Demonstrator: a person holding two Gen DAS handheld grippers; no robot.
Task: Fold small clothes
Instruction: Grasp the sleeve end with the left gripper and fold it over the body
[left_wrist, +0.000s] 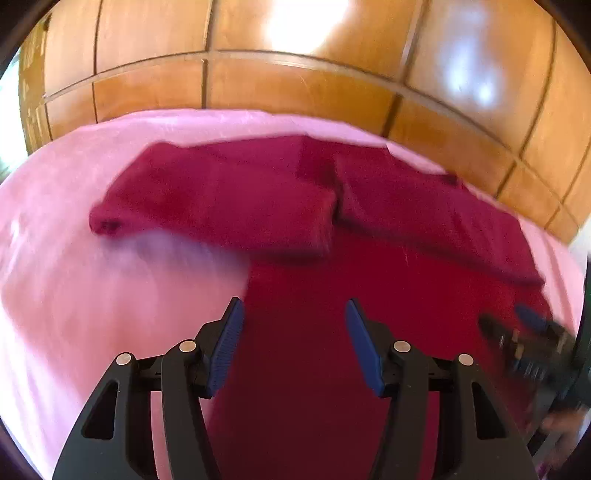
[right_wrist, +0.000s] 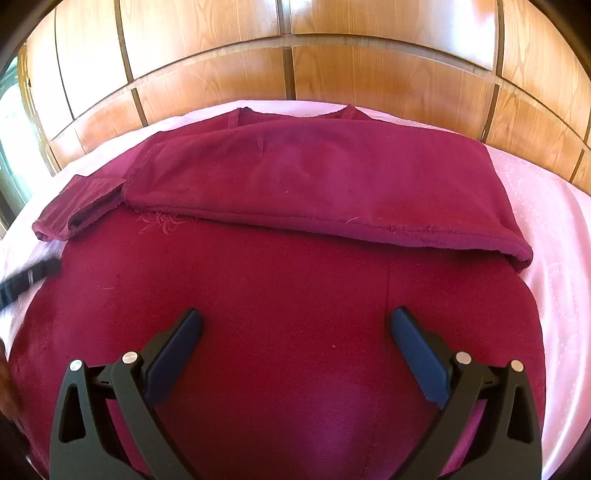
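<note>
Two black two-finger grippers with blue ribbed pads are working here, one per hand. The left gripper (left_wrist: 294, 314) is hovering over the near part of the garment with its jaws standing apart and nothing between them; its view is smeared with motion blur. The right gripper (right_wrist: 295, 325) is also hanging spread wide and empty, its pads clear of the cloth beneath; it is showing again, blurred, at the right edge of the left wrist view (left_wrist: 532, 332), with part of a hand (left_wrist: 561, 428) below it. One garment only: a dark red knitted top (right_wrist: 295, 280) is lying flat on a pale pink sheet (right_wrist: 554, 206) covering the bed. Its two sleeves are lying folded in across the upper body, the longer one (right_wrist: 314, 177) running across most of the width, the other ending in one ribbed cuff (right_wrist: 74, 210) at the left edge. One small embroidered flower motif (right_wrist: 162, 223) is showing just below the sleeve seam. Behind the bed, a glossy panelled wooden wall (right_wrist: 369, 74) is catching bright window glare.
</note>
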